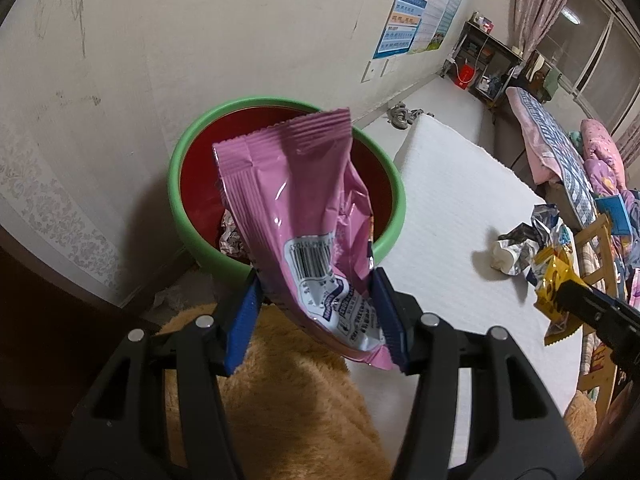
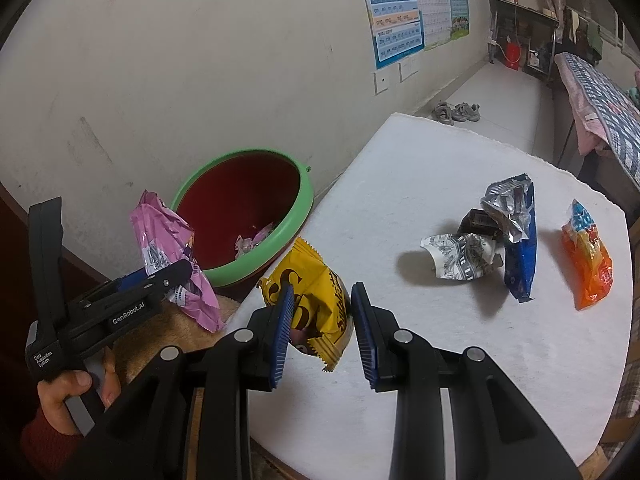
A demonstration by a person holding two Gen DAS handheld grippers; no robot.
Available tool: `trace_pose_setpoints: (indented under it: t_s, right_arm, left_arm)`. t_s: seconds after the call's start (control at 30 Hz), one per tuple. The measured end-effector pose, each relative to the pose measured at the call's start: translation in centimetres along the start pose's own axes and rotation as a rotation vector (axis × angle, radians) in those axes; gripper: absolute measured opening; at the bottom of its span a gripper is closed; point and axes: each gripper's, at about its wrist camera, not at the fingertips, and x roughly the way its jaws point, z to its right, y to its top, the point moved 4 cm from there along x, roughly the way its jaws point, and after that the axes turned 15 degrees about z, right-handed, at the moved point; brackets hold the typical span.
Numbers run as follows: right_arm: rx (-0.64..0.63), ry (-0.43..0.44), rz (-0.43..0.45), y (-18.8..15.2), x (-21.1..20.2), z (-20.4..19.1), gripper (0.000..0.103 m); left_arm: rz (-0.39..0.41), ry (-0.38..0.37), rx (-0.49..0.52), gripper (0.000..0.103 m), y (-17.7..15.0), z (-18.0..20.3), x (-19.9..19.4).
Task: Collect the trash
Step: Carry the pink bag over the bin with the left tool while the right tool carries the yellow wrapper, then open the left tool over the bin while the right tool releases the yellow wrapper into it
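**Guide:** Holding a pink wrapper in your left gripper, you have it pinched near its barcode end. The blue pads press against both sides of the packet. Its long axis runs up and away from the jaws, and its crimped top edge leans over the green-rimmed basin.

**Operator:** Where is the basin from that gripper?

**Guide:** Straight ahead and just below. The basin has a dark red inside and stands on the floor against the wall, beside the white mat. Some crumpled trash already lies in its bottom. I judge the wrapper is far enough over the rim that opening the jaws should drop it in, though its lower end hangs nearer the front rim.

**Operator:** And my right side?

**Guide:** Your right gripper has its jaws wide apart around a yellow wrapper. Whether the pads touch it, I cannot tell. That wrapper's near end sits between the fingers and its long axis points toward the basin, which lies forward and left. The left gripper is the nearer one to the basin.

**Operator:** Anything left on the mat?

**Guide:** Yes. A crushed white cup, a blue and silver bag and an orange packet lie farther right, well apart from both grippers.
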Motion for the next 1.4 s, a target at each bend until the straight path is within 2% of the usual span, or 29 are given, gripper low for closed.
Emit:
trace_pose_setpoints:
  t_s: [0.43,0.7,0.93,1.3,1.37,1.4]
  right_arm:
    - [0.016,-0.007,0.016,0.9,0.2,0.6,0.03]
    - [0.043,0.004,0.053,3.7,1.2,1.0,0.03]
    - [0.063,0.051,0.06,6.1,3.6,-0.5,0.03]
    - [0.115,0.164,0.004,8.6,9.2,-5.0,0.031]
    - [0.115,0.176,0.004,9.1,9.9,-5.7,0.039]
    - [0.121,0.189,0.005,9.2,10.2,-6.1,0.055]
  left_arm:
    - [-0.002,0.01,0.013,0.053,0.2,-0.1,0.4]
    - [0.036,0.053,0.036,0.053,2.7,-0.7,1.2]
    - [0.041,0.092,0.048,0.053,4.7,-2.0,2.7]
    - [0.023,0.132,0.037,0.054,6.1,-4.3,5.5]
    - [0.018,0.142,0.034,0.056,6.2,-4.6,6.0]
    - [0.018,0.15,0.032,0.06,6.3,-4.8,6.2]
